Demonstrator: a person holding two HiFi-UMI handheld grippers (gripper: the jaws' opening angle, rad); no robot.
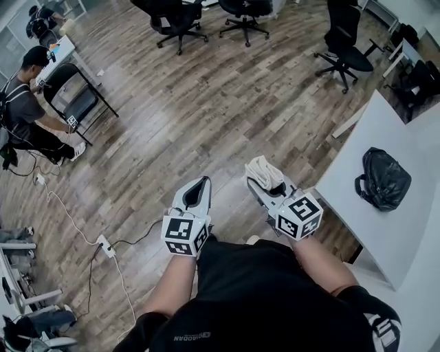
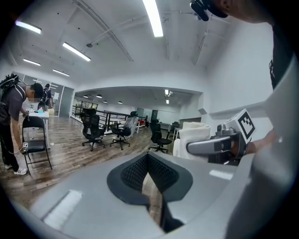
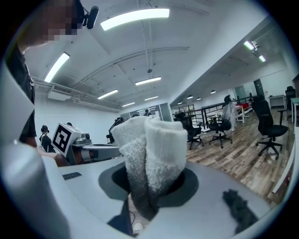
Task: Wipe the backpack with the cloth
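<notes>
In the right gripper (image 3: 149, 184), clenched between its fingers, sits a white cloth (image 3: 152, 149). The cloth is thick, fluffy terry, folded into a bundle of soft rolls that stands up above the fingertips. Its lower part is pinched in the dark pads.

In the head view the same cloth (image 1: 265, 170) shows as a pale crumpled wad at the tip of the right gripper (image 1: 269, 184).

The backpack (image 1: 383, 179) lies well apart from those fingers, off to their right. It rests on a white table (image 1: 405, 240). It is black, slumped and rounded, with a slight sheen, and a strap loops out at its left side. What it holds cannot be seen.

The left gripper (image 2: 148, 158) has its fingers closed together with nothing between them; only a thin slit lower down shows the wooden floor (image 1: 206, 103). In the head view the left gripper (image 1: 203, 182) hangs just left of the right one, over the floor.

Far beyond both sets of fingertips stand black office chairs (image 1: 175, 20). A seated person (image 1: 27, 103) is well off to the left.
</notes>
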